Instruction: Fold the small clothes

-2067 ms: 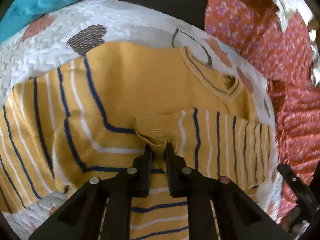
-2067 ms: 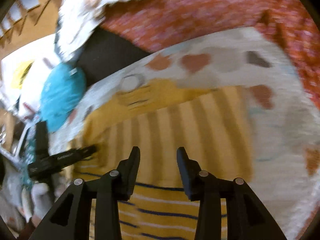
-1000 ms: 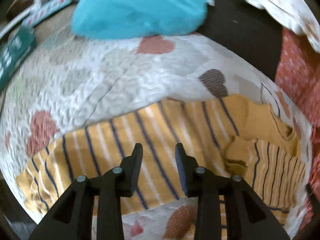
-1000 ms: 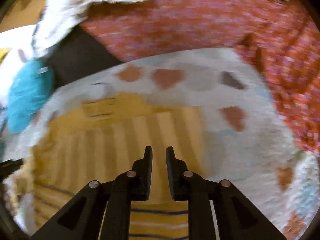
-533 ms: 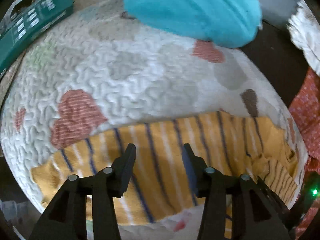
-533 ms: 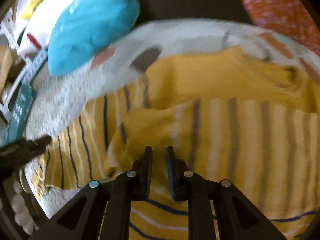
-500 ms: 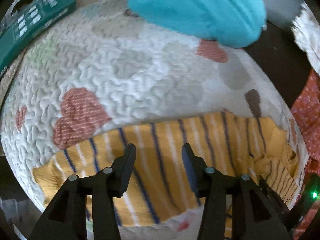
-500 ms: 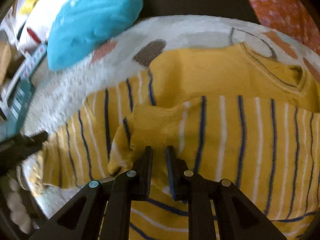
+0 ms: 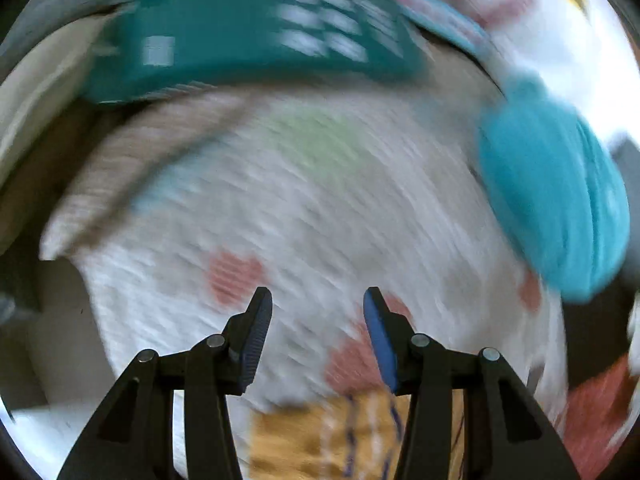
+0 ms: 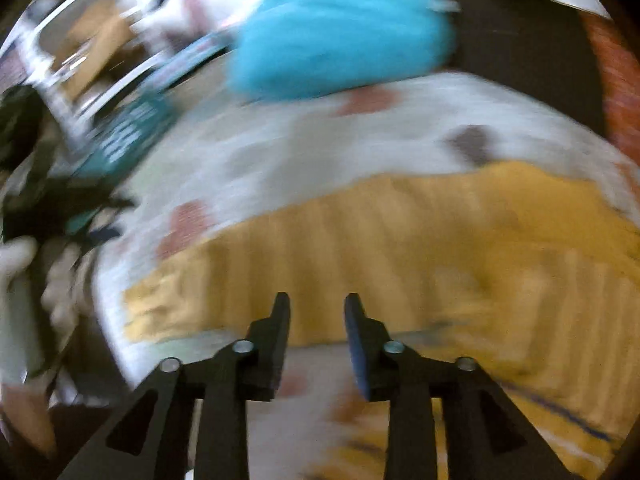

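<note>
Quilted bedding [image 9: 320, 208] carries the work. Left gripper [image 9: 318, 300] stands partly open and empty beyond the quilt's left edge, the yellow striped sweater [image 9: 340, 432] now behind its tips. Right gripper [image 10: 316, 304], jaws just opened after releasing the sleeve, hangs empty over the sweater's [image 10: 400, 248] near-left corner. Judged: sleeve fold complete.

The left tool [image 9: 318, 300] points steeply downward, its jaws parted with nothing between them. The right tool [image 10: 316, 306] also tilts down; its jaws have just been opening and hold nothing.
</note>
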`<state>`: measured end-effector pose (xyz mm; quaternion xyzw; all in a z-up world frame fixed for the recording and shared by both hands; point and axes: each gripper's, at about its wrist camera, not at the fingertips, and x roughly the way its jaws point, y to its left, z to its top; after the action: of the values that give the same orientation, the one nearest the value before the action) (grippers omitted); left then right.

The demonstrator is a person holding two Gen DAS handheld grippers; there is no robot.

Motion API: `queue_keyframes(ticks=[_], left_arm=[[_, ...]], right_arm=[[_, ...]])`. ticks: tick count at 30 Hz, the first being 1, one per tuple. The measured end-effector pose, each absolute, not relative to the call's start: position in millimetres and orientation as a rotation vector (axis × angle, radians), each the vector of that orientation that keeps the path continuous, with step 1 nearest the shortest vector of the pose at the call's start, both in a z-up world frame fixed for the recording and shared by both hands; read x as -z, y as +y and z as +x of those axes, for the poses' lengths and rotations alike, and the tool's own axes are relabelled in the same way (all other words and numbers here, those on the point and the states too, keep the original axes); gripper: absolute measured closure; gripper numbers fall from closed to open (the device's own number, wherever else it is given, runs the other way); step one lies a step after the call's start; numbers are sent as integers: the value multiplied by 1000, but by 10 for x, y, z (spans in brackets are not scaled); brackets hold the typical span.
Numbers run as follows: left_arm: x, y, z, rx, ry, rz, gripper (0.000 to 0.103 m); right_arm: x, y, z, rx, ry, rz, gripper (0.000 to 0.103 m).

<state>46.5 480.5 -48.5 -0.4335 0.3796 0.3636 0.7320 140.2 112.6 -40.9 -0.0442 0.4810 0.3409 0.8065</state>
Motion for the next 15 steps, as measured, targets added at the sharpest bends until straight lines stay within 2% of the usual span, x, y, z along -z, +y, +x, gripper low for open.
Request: queue_keyframes(ticks=[4, 9, 13, 14, 15], left_arm=[[450, 5195, -8, -937, 734, -1039, 57], [542, 5412, -214, -958, 711, -1129, 57], [571, 5354, -153, -928, 721, -1148, 57], [588, 5307, -106, -918, 727, -1142, 57], [589, 5254, -51, -899, 737, -1131, 57]], right_arm=[[500, 1897, 1062, -930, 1019, -187, 38], [650, 2699, 566, -1082, 893, -477, 33], [869, 2997, 319, -1123, 867, -632, 33], [935, 3049, 279, -1100, 842, -685, 37], [989, 3067, 269, -1058, 829, -739, 61]])
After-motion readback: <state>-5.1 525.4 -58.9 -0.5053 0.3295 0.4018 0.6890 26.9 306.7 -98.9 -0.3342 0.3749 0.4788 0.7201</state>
